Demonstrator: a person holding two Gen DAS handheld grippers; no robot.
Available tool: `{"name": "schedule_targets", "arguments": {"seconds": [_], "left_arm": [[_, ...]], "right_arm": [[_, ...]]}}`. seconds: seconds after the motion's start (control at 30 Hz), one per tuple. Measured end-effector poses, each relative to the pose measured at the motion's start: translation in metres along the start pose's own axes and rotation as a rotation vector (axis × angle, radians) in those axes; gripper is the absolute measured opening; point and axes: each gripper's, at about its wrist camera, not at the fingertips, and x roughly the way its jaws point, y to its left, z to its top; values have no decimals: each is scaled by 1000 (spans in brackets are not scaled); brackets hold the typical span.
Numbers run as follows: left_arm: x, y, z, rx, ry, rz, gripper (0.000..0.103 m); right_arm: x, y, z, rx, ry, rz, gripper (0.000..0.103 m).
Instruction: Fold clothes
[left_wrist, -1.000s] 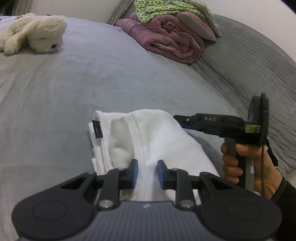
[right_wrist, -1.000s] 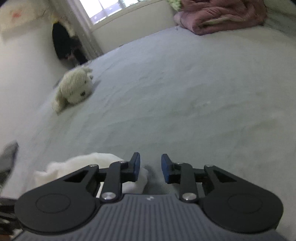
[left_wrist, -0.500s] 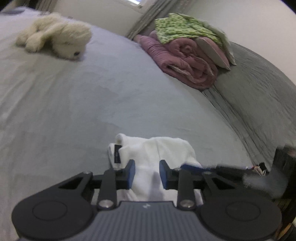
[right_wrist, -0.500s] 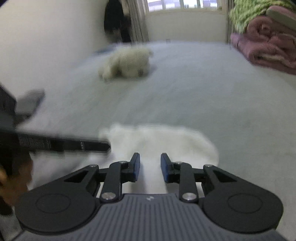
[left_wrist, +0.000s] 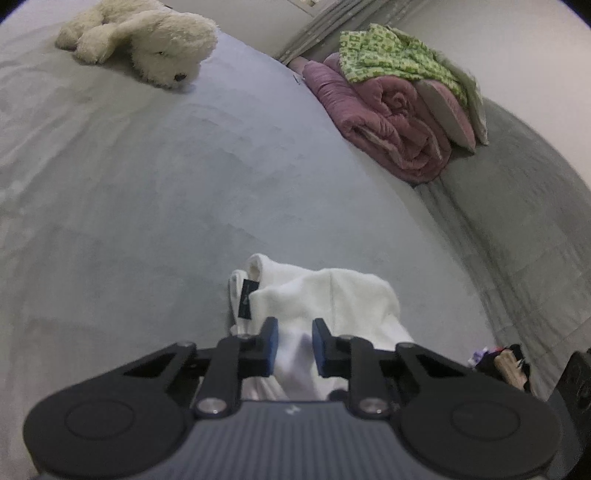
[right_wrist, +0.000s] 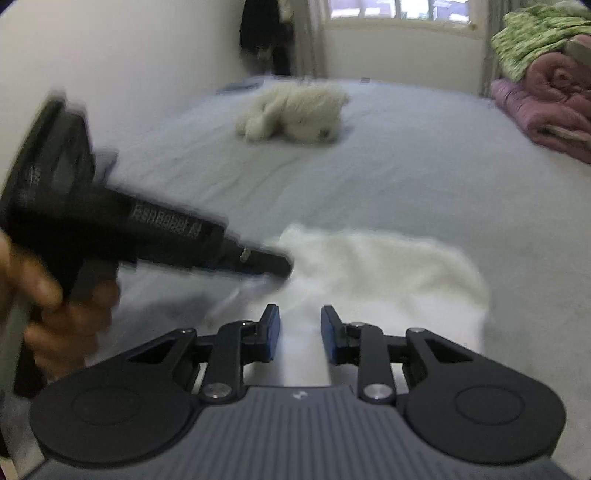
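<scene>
A folded white garment (left_wrist: 332, 295) with a black label (left_wrist: 245, 302) lies on the grey bed sheet (left_wrist: 147, 184). My left gripper (left_wrist: 294, 347) hovers over its near edge, open, with white cloth showing through the gap. In the right wrist view the garment (right_wrist: 388, 266) is blurred. My right gripper (right_wrist: 300, 332) is open above its near side with nothing clamped. The left gripper (right_wrist: 284, 266) reaches in from the left, held by a hand (right_wrist: 55, 295), its tip at the garment's left edge.
A cream plush toy (left_wrist: 147, 48) lies far back on the bed. A rolled pink quilt (left_wrist: 388, 122) topped by a green patterned cloth (left_wrist: 391, 51) sits at the back right beside a grey quilted blanket (left_wrist: 517, 221). Small dark items (left_wrist: 498, 362) lie at the right.
The right gripper swung from the garment's right side to face it along the bed, bringing the left gripper into its view. The left gripper pulled back, so the garment sits lower in its view.
</scene>
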Motion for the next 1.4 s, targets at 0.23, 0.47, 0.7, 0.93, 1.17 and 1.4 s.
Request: {"name": "schedule_targets", "arguments": {"seconds": [0.23, 0.47, 0.7, 0.93, 1.17, 1.4], "left_arm": [[-3, 1, -2, -1, 0, 2, 21], [-6, 8, -1, -38, 12, -17, 20], [-8, 9, -1, -31, 23, -21, 20], [-13, 13, 0, -34, 47, -3, 20], [-20, 19, 1, -43, 83, 44, 51], [-27, 29, 0, -124, 92, 24, 58]], "right_arm": [[-2, 13, -2, -66, -6, -52, 30], [-9, 49, -14, -200, -20, 24, 31], [1, 63, -29, -312, -29, -16, 31], [-12, 64, -20, -374, -87, -19, 44], [-13, 92, -48, -727, -109, -57, 77], [6, 102, -64, -865, -60, -155, 77]]}}
